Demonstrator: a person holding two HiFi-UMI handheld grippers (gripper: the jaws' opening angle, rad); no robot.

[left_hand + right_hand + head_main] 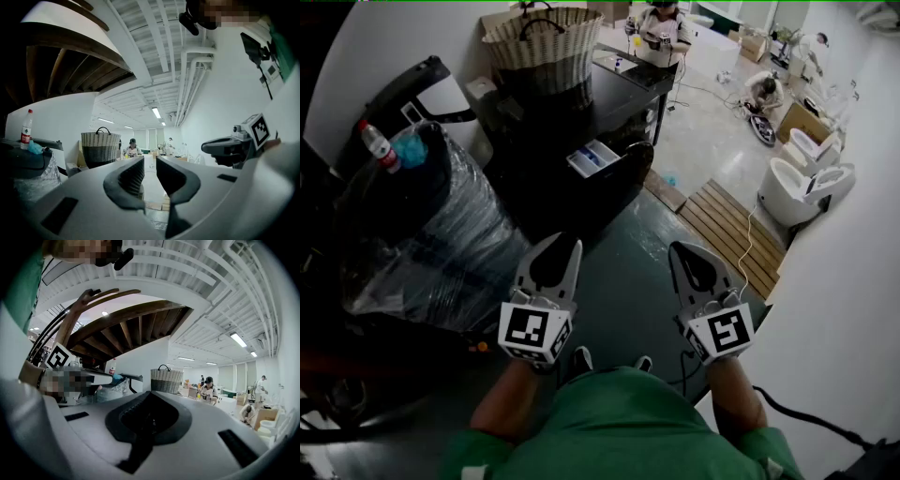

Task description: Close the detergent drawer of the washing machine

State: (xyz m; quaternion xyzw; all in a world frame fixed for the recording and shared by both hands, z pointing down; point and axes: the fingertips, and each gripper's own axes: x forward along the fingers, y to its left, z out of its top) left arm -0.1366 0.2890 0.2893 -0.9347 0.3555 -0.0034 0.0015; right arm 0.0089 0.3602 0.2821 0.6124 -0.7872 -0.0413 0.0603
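Detergent drawer point(593, 157): pulled out at the top front of the dark washing machine point(605, 192), well ahead of both tongs.
Left tongs point(555, 253): jaws a narrow gap apart, nothing between them.
Right tongs point(695, 264): jaws pressed together, empty.

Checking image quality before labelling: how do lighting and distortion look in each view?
Head view: washing machine nearly black, only the pale detergent drawer reads clearly; left gripper view: fisheye bends the ceiling pipes, left tool looms large; right gripper view: dark corners, bright ceiling lamps.
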